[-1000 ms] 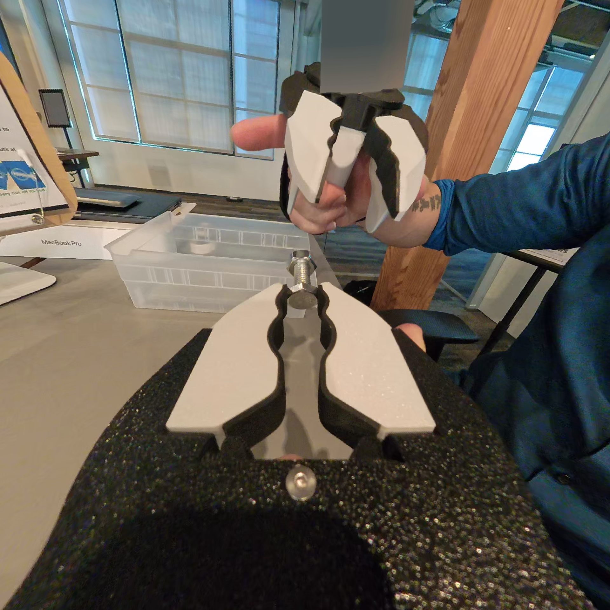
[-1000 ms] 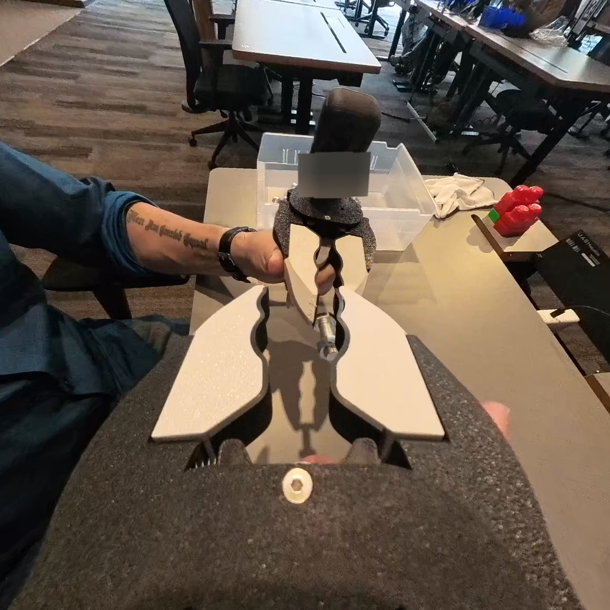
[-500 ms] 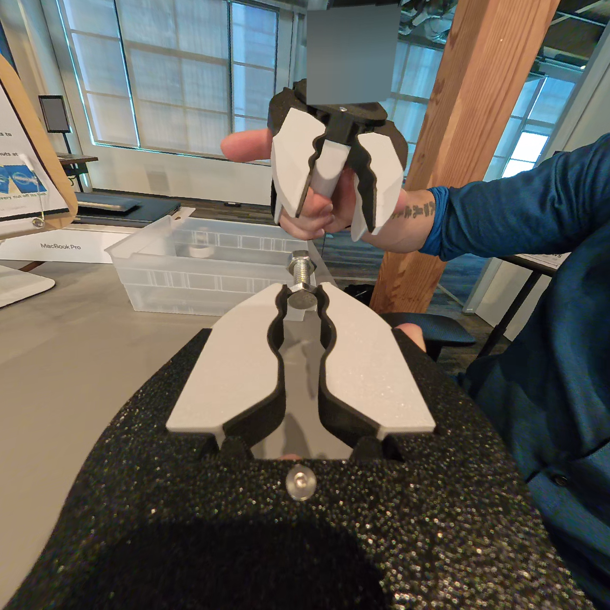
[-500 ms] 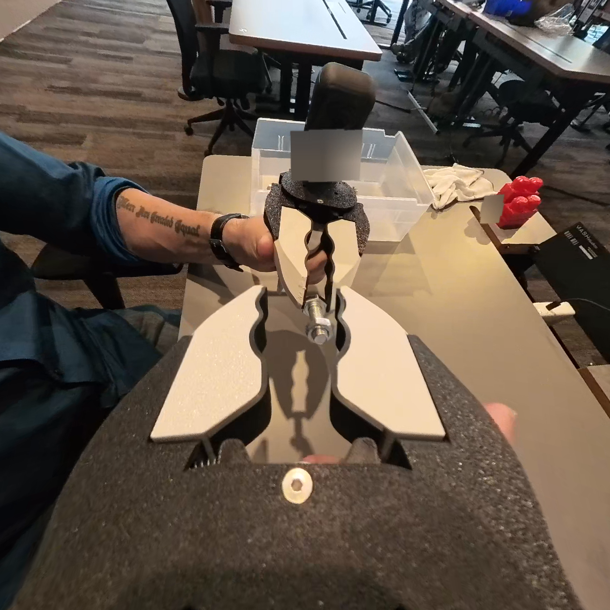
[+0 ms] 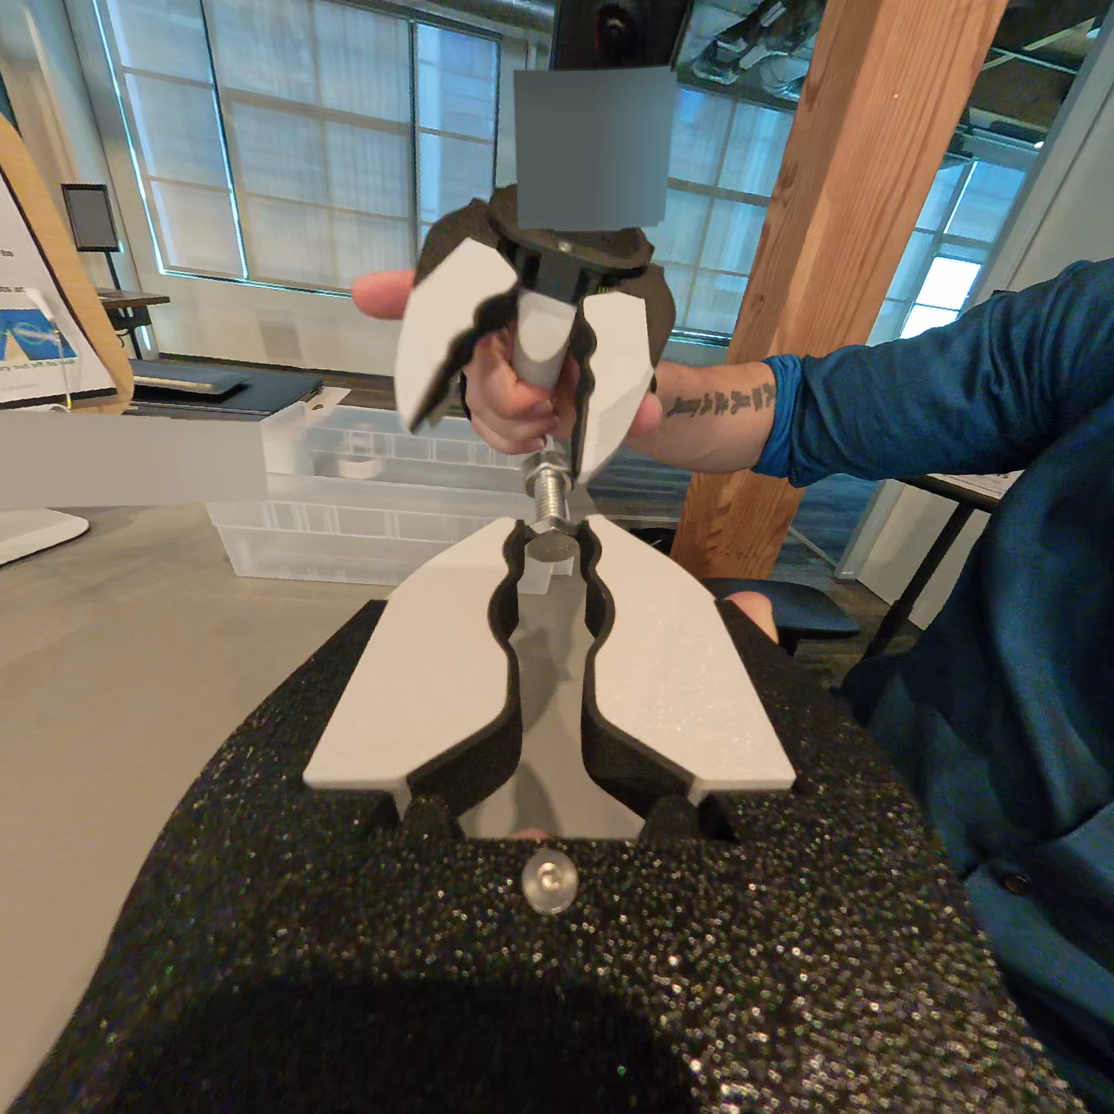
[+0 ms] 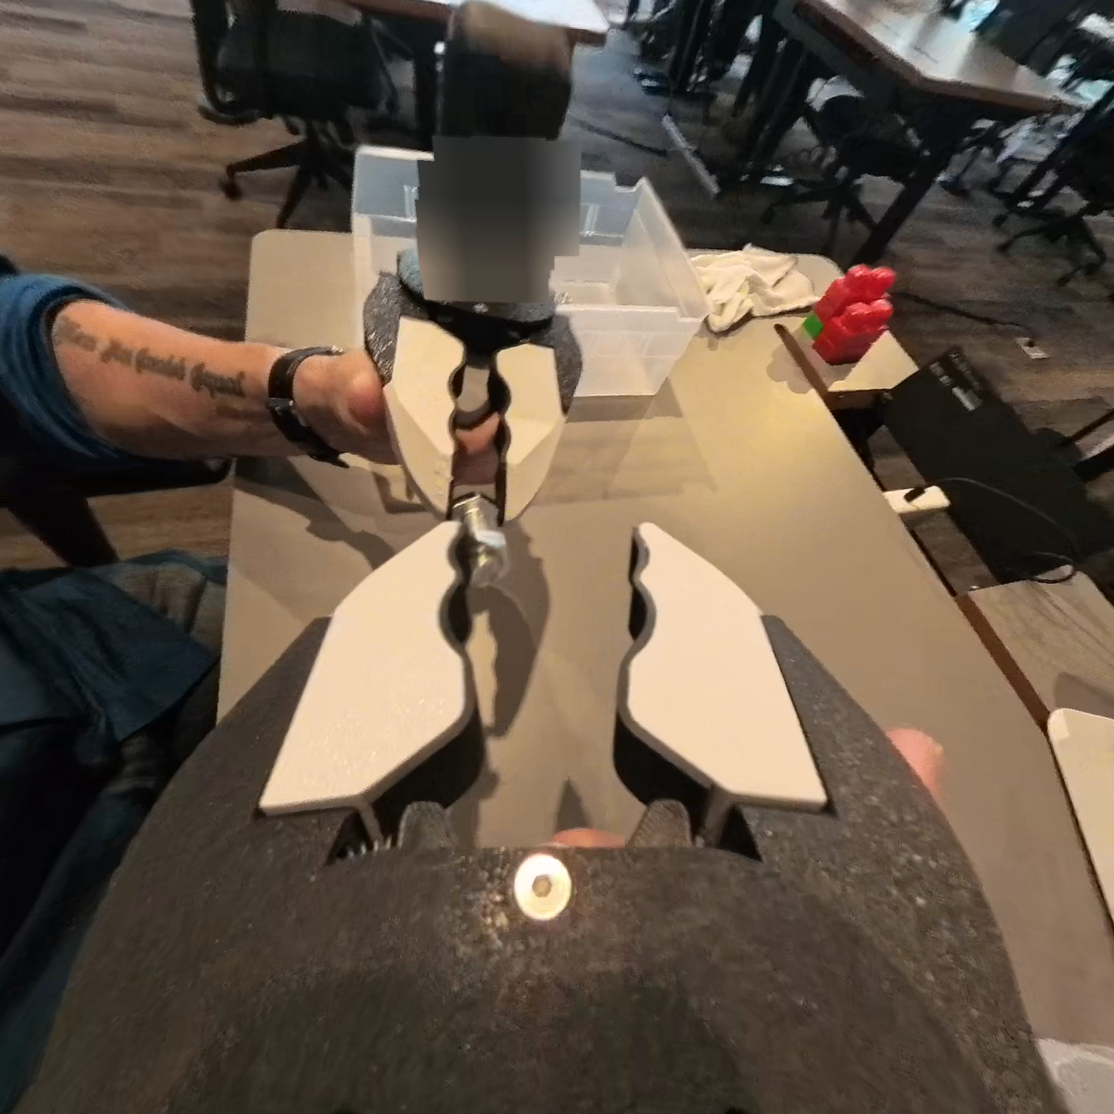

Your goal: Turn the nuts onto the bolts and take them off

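Bolt [image 5: 547, 500] sits clamped by its hex head between the tips of left gripper [image 5: 550, 533], threaded shank pointing away over grey tabletop [image 5: 120, 663]. Hex nut [image 5: 545, 467] sits on the shank near its far end. Right gripper [image 6: 545, 545] spread wide, holding nothing; its left finger [image 6: 386, 657] lies just beside nut and shank, the other finger well apart with bare table between. Clear plastic bin [image 6: 639, 289] stands beyond, near the far table edge; white cloth [image 6: 747, 280] and red blocks [image 6: 853, 313] to its right. Fingers matte white with wavy black inner edges; gripper bodies speckled black
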A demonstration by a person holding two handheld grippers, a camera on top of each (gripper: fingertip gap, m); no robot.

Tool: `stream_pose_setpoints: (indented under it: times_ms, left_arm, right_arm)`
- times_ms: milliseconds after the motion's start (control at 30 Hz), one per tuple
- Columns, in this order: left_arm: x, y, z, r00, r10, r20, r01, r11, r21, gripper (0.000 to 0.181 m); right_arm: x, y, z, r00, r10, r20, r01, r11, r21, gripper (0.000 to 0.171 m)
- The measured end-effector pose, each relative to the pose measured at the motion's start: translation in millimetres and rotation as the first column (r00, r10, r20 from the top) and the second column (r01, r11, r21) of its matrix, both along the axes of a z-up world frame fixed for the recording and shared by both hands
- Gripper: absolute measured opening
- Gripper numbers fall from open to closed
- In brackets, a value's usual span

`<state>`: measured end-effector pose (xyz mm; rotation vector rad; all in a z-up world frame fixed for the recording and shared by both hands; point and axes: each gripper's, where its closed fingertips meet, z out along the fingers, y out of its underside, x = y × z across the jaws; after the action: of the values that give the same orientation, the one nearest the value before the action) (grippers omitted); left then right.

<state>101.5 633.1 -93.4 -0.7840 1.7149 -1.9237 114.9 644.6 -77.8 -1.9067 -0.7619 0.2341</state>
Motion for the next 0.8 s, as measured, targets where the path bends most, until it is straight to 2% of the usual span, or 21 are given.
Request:
stream_pose_setpoints:
  times_ms: [33, 67, 133, 267, 367, 567, 600, 633, 667, 733, 800]
  left_arm:
    - [0, -2, -1, 1.0, -0.016, -0.003, 0.016, 1.0, -0.001, 0.016]
    - [0, -2, -2, 1.0, -0.012, -0.007, 0.012, 1.0, 0.008, 0.016]
    - [1, -3, -5, 1.0, 0.004, -0.014, -0.004, 0.999, 0.033, 0.016]
    - [0, -3, -4, 1.0, 0.002, -0.013, -0.001, 1.0, 0.03, 0.016]
    - [1, -3, -4, 1.0, -0.001, -0.011, 0.001, 1.0, 0.023, 0.016]
    - [-1, -6, -2, 1.0, -0.02, 0.0, 0.02, 1.0, 0.006, 0.016]
    - [0, -7, -3, 1.0, -0.019, -0.003, 0.019, 1.0, 0.015, 0.016]
    - [-1, -8, -4, 1.0, -0.027, -0.004, 0.027, 0.999, 0.023, 0.016]
    - [0, -10, -4, 1.0, -0.027, -0.006, 0.027, 0.999, 0.027, 0.016]
    - [2, -10, -7, 1.0, -0.01, -0.017, 0.011, 0.999, 0.042, 0.016]
    - [2, -10, -7, 1.0, -0.015, -0.019, 0.015, 0.999, 0.037, 0.016]
  right_arm:
    - [-1, -1, 7, 1.0, 0.002, -0.024, -0.002, 0.999, 0.033, 0.026]
    - [-2, -1, 14, 0.998, 0.019, -0.062, -0.015, 0.998, 0.061, 0.02]
    - [-3, -4, 15, 0.992, 0.034, -0.122, -0.031, 0.999, 0.03, 0.022]
    - [-13, -9, 1, 0.988, 0.095, -0.122, -0.099, 0.995, -0.028, 0.04]
    - [-19, -14, -2, 0.981, 0.144, -0.13, -0.151, 0.987, -0.048, 0.041]
    - [-11, -10, -11, 0.992, 0.116, -0.047, -0.12, 0.989, -0.085, 0.044]
    - [-6, -5, -6, 0.995, 0.084, -0.055, -0.087, 0.995, -0.056, 0.038]
    - [1, 0, 4, 0.996, 0.032, -0.078, -0.031, 0.999, 0.008, 0.014]
    - [7, 4, 16, 0.991, 0.011, -0.137, -0.004, 0.998, 0.055, 0.0]
    - [9, 0, 34, 0.963, 0.029, -0.267, -0.011, 0.998, 0.067, 0.005]
    - [9, 0, 26, 0.965, 0.024, -0.262, -0.018, 1.0, 0.023, 0.02]
